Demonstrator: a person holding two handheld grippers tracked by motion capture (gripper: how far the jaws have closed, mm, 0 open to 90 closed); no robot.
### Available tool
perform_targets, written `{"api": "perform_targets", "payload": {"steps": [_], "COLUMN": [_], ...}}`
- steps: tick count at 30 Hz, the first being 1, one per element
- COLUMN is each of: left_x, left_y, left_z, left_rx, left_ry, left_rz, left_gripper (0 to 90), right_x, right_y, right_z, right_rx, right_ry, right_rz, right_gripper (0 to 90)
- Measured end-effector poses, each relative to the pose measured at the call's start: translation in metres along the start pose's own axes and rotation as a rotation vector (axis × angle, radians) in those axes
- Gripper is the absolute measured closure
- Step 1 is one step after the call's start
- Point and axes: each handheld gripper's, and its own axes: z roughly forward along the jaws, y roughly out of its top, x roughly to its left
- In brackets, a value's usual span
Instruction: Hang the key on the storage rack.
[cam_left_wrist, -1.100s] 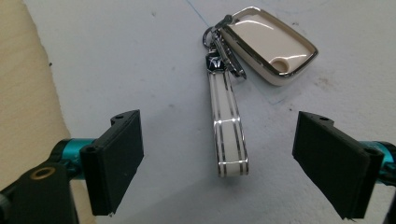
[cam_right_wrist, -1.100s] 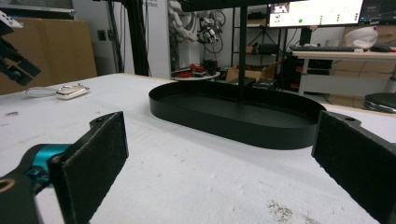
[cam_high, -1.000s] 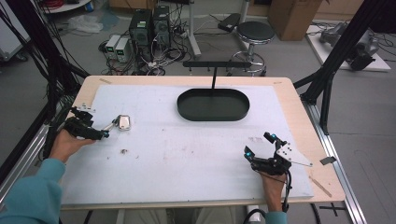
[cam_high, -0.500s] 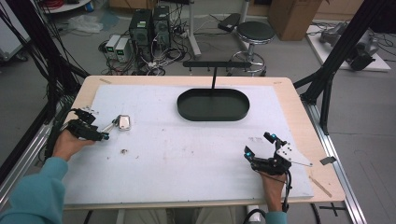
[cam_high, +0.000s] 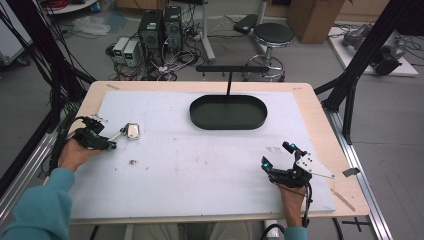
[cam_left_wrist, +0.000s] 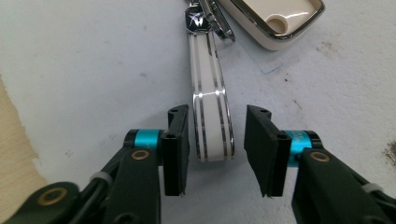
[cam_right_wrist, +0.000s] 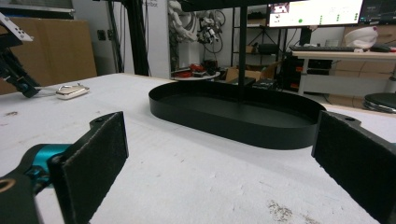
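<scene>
A cream key fob (cam_high: 133, 131) with a chrome rim lies on the white mat at the left, and its white strap (cam_high: 120, 135) points toward my left gripper (cam_high: 111, 143). In the left gripper view the strap (cam_left_wrist: 208, 102) runs down from the fob (cam_left_wrist: 275, 21). Its free end lies between the jaws of my left gripper (cam_left_wrist: 217, 149), which is open with a gap on each side. My right gripper (cam_high: 276, 155) rests near the front right of the mat, open wide and holding nothing. It faces the black oval tray (cam_right_wrist: 243, 126).
The black oval tray (cam_high: 227, 122) stands at the back centre with a black T-shaped stand (cam_high: 230, 70) behind it. A small dark speck (cam_high: 133, 161) lies on the mat below the fob. The wooden table edge (cam_high: 345, 195) runs close to my right gripper.
</scene>
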Motion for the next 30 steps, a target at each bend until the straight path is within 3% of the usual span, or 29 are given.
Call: {"api": "perform_targets", "payload": {"steps": [4,5,7,10,14,17,22,30], "left_x": [-0.001,-0.001,-0.001,0.000,-0.004,-0.005,-0.005,-0.004], "left_y": [0.001,0.001,0.001,0.000,0.001,0.000,0.001,0.001], "left_z": [0.002,0.002,0.003,0.002,0.002,0.002,-0.003,-0.016], "left_rx": [0.004,0.004,0.004,0.003,0.000,-0.003,-0.045,-0.135], "left_ry": [0.002,0.014,0.028,0.023,0.062,0.064,0.088,0.023], "left_rz": [0.014,0.022,0.011,0.009,0.040,0.054,0.061,0.050], "left_gripper": [65.8,70.7,73.1,73.2,73.6,73.8,73.9,73.9], "right_x": [0.000,-0.001,0.000,-0.001,-0.001,-0.001,-0.001,-0.001], "right_y": [0.000,0.000,0.000,0.000,0.000,0.000,0.000,0.000], "right_z": [0.000,0.000,0.000,0.000,0.000,0.000,0.000,0.000], "right_rx": [0.000,-0.003,0.001,-0.003,-0.003,-0.003,-0.005,-0.002], "right_ry": [0.001,-0.002,0.000,-0.002,-0.002,-0.003,-0.002,-0.010], "right_rz": [0.002,-0.002,0.003,-0.003,0.000,-0.002,0.006,0.011], "right_gripper": [3.1,3.0,3.0,3.0,3.0,3.0,3.0,3.0]}}
